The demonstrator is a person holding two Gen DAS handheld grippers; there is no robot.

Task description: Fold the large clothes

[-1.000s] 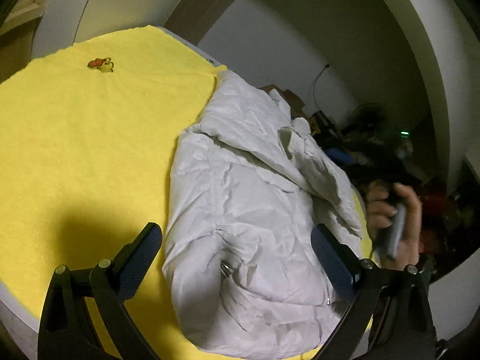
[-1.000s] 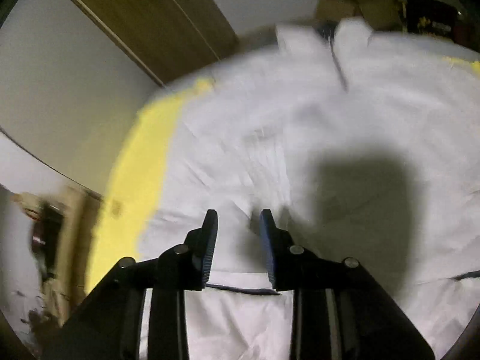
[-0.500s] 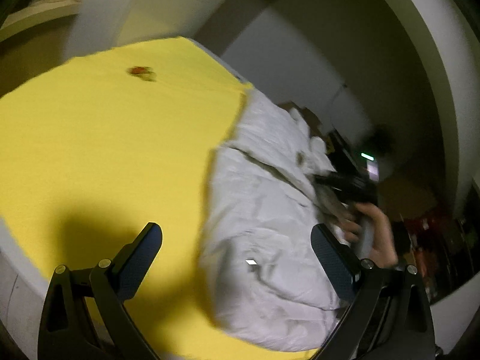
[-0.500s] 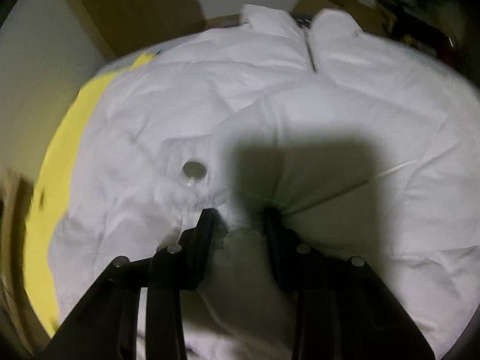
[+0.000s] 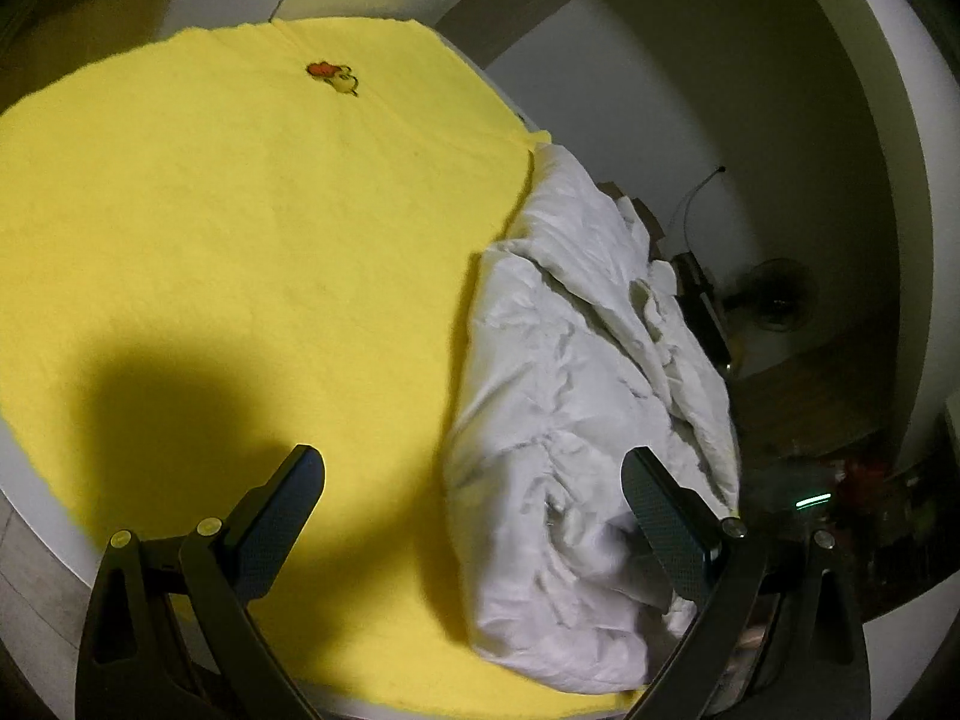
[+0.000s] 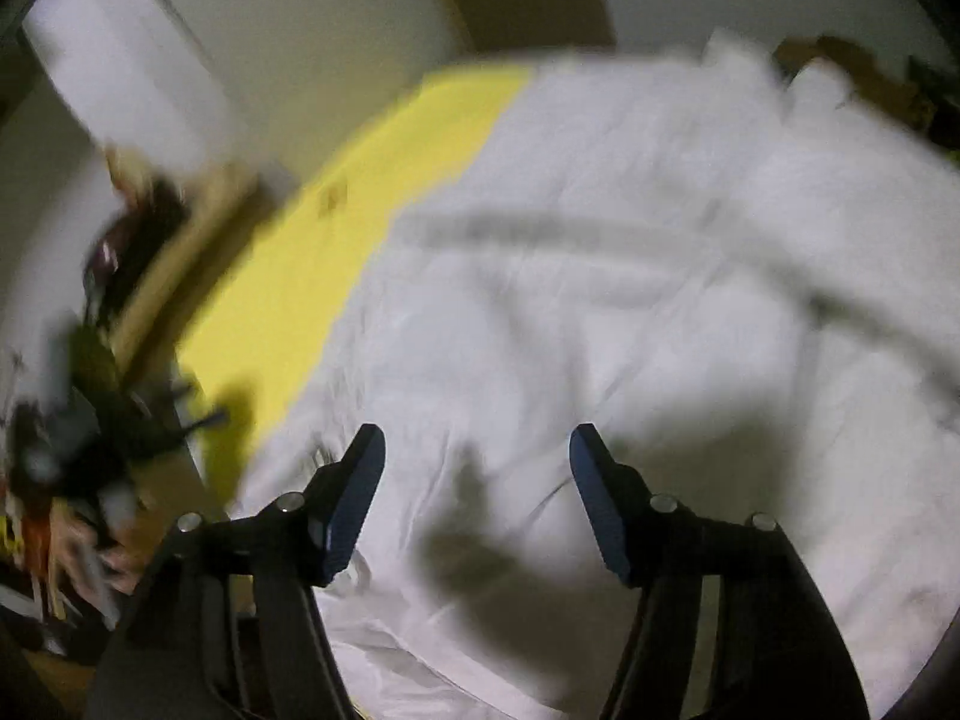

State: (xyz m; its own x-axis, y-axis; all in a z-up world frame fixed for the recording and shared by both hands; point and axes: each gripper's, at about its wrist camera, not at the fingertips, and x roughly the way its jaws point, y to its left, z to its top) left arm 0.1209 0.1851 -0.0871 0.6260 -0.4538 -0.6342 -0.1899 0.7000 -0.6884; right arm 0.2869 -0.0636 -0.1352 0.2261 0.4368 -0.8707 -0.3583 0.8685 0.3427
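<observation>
A white puffy jacket (image 5: 576,396) lies folded lengthwise along the right edge of a yellow blanket (image 5: 240,228). My left gripper (image 5: 474,498) is open and empty, held above the jacket's near left edge. In the blurred right wrist view the jacket (image 6: 630,276) fills most of the frame. My right gripper (image 6: 477,450) is open and empty just above it, with its shadow on the cloth.
The blanket has a small red and yellow embroidered patch (image 5: 333,75) at the far side. The blanket (image 6: 336,240) also shows left of the jacket in the right wrist view. A fan (image 5: 774,294) and dark clutter stand on the floor beyond the right edge.
My right gripper was shut on a fold of the jacket half a second ago; it has let go, opened and lifted. My left gripper stayed open, its view shifting slightly left.
</observation>
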